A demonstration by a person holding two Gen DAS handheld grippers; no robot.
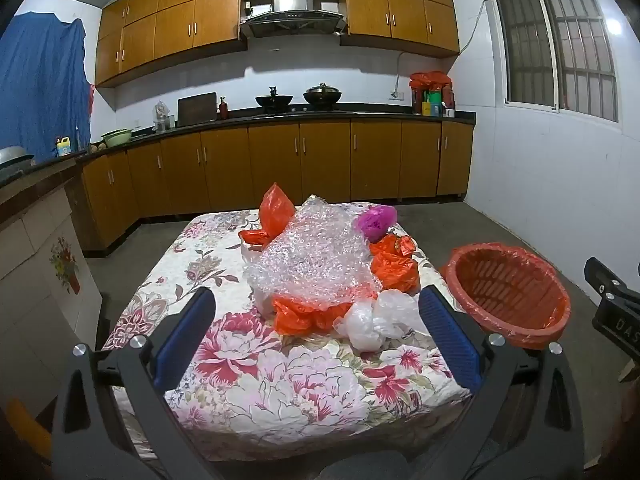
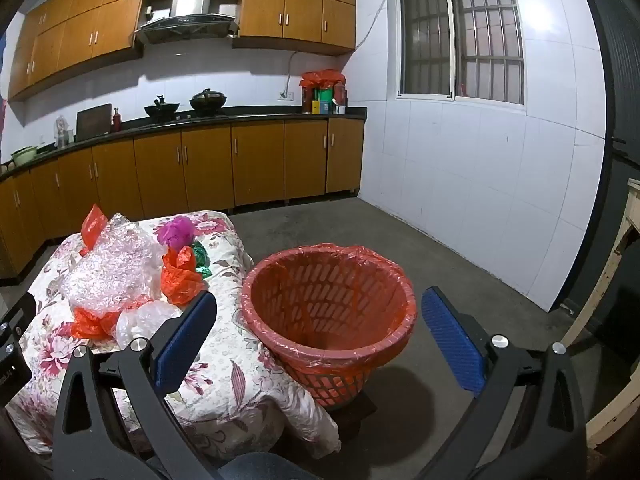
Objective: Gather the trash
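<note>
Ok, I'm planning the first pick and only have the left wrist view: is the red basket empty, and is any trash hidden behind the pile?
Observer: The right wrist view looks down into the red basket. It holds only its red liner, no trash.
Operator: And behind the pile?
Observer: A green wrapper lies beside the orange bag, just in front of the magenta bag.
Operator: What about the right gripper?
Observer: The right gripper is open and empty, with the basket straight ahead of it.
</note>
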